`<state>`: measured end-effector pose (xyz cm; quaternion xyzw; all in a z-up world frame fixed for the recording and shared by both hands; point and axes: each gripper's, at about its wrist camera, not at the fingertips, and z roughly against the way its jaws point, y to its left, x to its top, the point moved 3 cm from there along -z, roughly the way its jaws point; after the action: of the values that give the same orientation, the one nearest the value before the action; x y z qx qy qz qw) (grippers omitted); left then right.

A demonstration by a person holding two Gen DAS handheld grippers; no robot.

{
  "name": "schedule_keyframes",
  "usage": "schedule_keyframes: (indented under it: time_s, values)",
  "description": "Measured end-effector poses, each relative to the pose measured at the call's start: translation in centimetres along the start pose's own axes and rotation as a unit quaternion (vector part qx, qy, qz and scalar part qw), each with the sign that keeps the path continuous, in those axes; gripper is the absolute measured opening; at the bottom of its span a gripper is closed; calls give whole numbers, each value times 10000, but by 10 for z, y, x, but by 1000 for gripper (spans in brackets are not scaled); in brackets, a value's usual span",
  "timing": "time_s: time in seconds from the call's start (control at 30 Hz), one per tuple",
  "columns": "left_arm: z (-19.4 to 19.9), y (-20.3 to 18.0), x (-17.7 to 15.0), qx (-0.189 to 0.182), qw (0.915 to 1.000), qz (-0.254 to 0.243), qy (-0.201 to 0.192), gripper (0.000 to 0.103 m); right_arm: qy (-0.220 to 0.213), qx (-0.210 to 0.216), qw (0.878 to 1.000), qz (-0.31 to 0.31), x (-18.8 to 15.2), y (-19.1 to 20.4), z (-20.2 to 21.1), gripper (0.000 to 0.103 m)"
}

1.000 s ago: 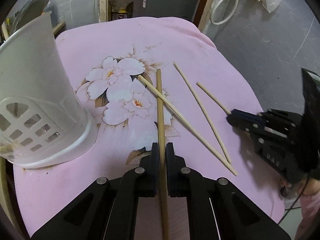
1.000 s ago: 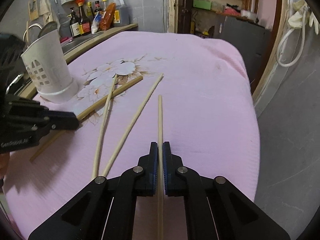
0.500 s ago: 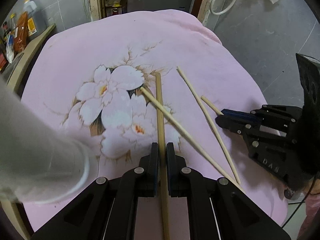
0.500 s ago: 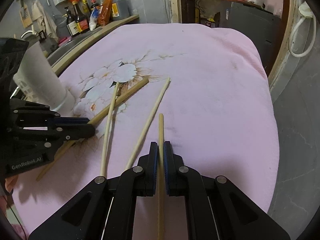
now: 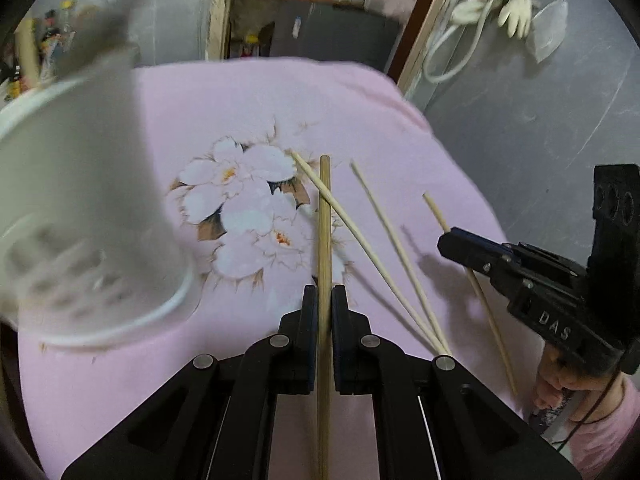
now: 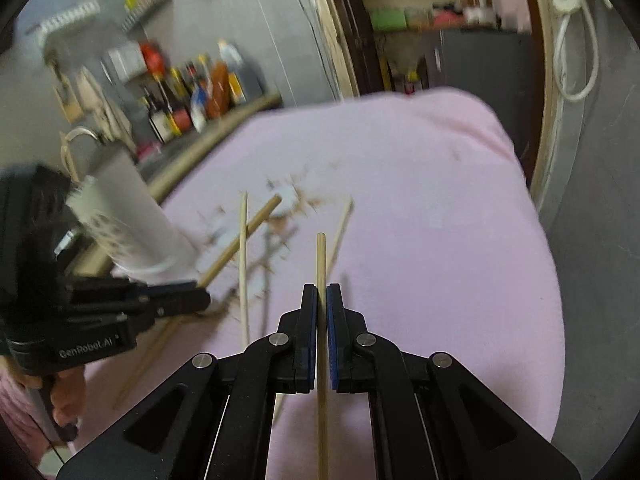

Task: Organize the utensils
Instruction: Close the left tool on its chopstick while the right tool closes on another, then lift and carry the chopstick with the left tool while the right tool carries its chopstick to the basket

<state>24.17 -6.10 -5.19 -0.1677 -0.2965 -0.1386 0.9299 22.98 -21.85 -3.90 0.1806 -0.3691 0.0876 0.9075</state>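
Note:
My left gripper (image 5: 323, 300) is shut on a thick wooden chopstick (image 5: 324, 216) that points forward over the pink flowered cloth (image 5: 224, 120). My right gripper (image 6: 321, 300) is shut on a thin pale chopstick (image 6: 321, 260) and holds it above the cloth; that gripper also shows in the left wrist view (image 5: 448, 240). Two more thin chopsticks (image 5: 360, 240) (image 5: 394, 240) lie on the cloth between the grippers. The white perforated utensil holder (image 5: 76, 200) stands close at the left, blurred. My left gripper shows at the left of the right wrist view (image 6: 204, 300).
Bottles (image 6: 192, 100) stand on a counter beyond the cloth's left side. The cloth's far edge (image 6: 440, 96) drops toward a doorway and a grey wall. Gloves and a hose (image 5: 500, 12) hang on the wall at right.
Both grippers have lifted and tilted up with their chopsticks. The right chopstick has come off the cloth. The holder has swung back into the left view, blurred.

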Motion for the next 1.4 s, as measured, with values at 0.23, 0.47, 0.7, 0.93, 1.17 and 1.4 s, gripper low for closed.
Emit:
schedule_keyframes:
  time_s: [0.23, 0.47, 0.7, 0.93, 1.17, 1.4]
  values:
    - [69, -14, -14, 87, 9843, -175, -1756, 4, -1461, 68, 9888, 303, 2, 32, 45, 3]
    - [116, -15, -6, -5, 9482, -91, -3175, 4, -3075, -89, 9497, 589, 21, 70, 83, 3]
    - [168, 5, 28, -79, 9030, 133, -4293, 4, -4149, 453, 9075, 466, 58, 102, 100, 3]
    - [213, 58, 61, 90, 8719, 385, -4881, 4, -4784, 851, 8729, 430, 99, 139, 94, 3]
    - [235, 123, 72, 317, 8460, 742, -5271, 4, -5059, 1346, 8517, 222, 125, 169, 69, 3]
    - [228, 184, 64, 471, 8254, 1472, -5430, 4, -5015, 1268, 8553, 294, 124, 181, 37, 3]
